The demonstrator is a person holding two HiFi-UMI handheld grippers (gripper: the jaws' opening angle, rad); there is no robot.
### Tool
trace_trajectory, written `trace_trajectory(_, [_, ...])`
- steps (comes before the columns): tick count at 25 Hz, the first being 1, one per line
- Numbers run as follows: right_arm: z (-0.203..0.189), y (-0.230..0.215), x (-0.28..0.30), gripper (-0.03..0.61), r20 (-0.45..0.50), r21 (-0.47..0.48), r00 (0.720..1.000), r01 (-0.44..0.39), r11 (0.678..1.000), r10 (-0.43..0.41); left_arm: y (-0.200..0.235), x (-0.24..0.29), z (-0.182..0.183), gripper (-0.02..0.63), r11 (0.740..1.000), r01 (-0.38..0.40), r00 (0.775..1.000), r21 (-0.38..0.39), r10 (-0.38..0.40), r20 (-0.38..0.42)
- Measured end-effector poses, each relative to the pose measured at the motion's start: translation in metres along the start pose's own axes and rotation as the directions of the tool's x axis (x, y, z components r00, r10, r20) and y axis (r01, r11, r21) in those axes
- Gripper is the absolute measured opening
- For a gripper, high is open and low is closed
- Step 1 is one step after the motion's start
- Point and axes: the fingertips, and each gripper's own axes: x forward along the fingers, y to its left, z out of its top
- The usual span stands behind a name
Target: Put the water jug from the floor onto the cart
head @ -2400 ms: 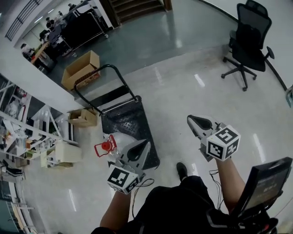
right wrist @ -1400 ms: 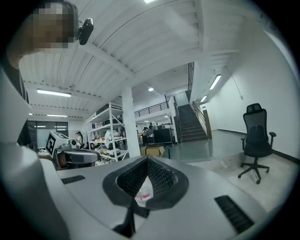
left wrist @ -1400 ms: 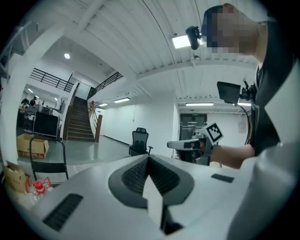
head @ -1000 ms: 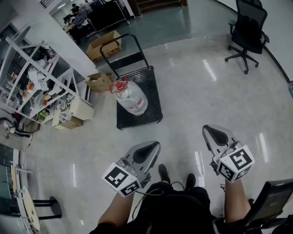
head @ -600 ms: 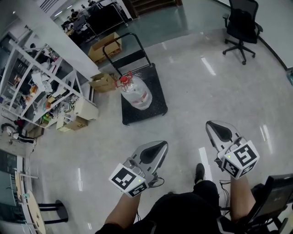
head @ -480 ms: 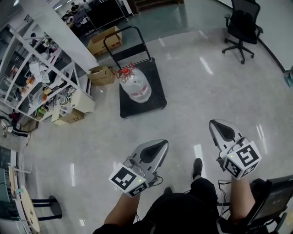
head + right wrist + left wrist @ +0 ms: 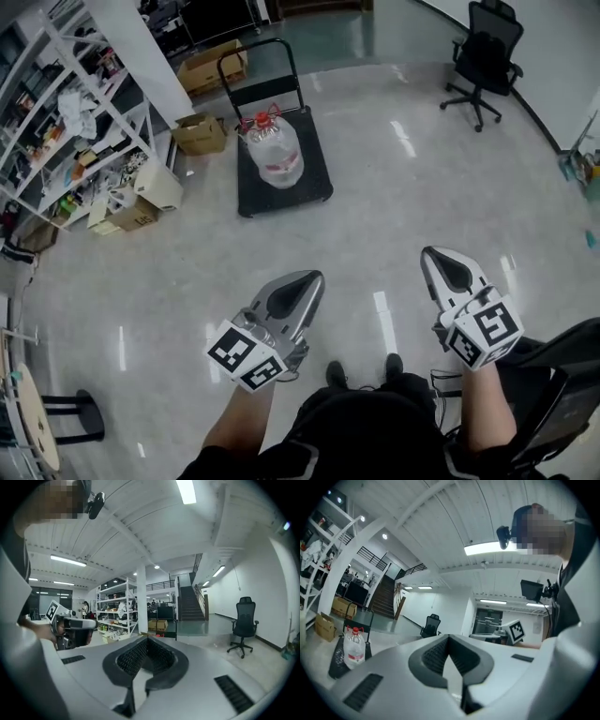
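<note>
The clear water jug (image 7: 273, 150) with a red cap stands upright on the black platform cart (image 7: 314, 183), far up the floor from me. In the left gripper view the water jug (image 7: 354, 647) and cart (image 7: 335, 666) show small at the left. Both grippers are held low near my body, well short of the cart. My left gripper (image 7: 316, 277) has its jaws together with nothing in them, as its own view confirms for the left gripper (image 7: 449, 637). My right gripper (image 7: 429, 253) is likewise shut and empty, and the right gripper (image 7: 147, 640) points level across the room.
Metal shelving (image 7: 66, 103) full of clutter runs along the left, with cardboard boxes (image 7: 200, 133) beside the cart. A black office chair (image 7: 483, 56) stands at the far right. A round table (image 7: 28, 427) is at the bottom left. My shoes (image 7: 335, 373) are below.
The jug and cart have receded up the frame as I backed away. The left gripper, earlier right beside the jug, now hangs far from it; both grippers stay shut and empty.
</note>
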Motion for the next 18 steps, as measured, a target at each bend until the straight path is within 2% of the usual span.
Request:
trace_trajectory(3, [0.009,0.002,-0.016,0.002,0.017,-0.002,1.0,0.018,1.0,-0.018,-0.013,-0.007,0.014,0.0,0.999,-0.015,1.0,0.049,0.014,0.016])
trace_trajectory(6, [0.02,-0.005,-0.035,0.002,0.034,-0.007,0.999,0.032,0.999,-0.032,-0.025,-0.005,0.02,0.0,0.999,-0.036,0.999,0.034,0.035,0.022])
trace_trajectory(11, [0.023,-0.013,-0.053,0.002,0.057,-0.017,0.998,0.033,0.999,-0.032,-0.053,0.006,0.026,0.0,0.993,-0.018,1.0,0.119,0.017,0.01])
trace_trajectory(18, [0.032,-0.026,-0.081,0.0,0.063,-0.041,0.998,0.033,0.999,-0.03,-0.097,0.029,0.022,0.0,0.99,0.02,1.0,0.141,-0.02,-0.001])
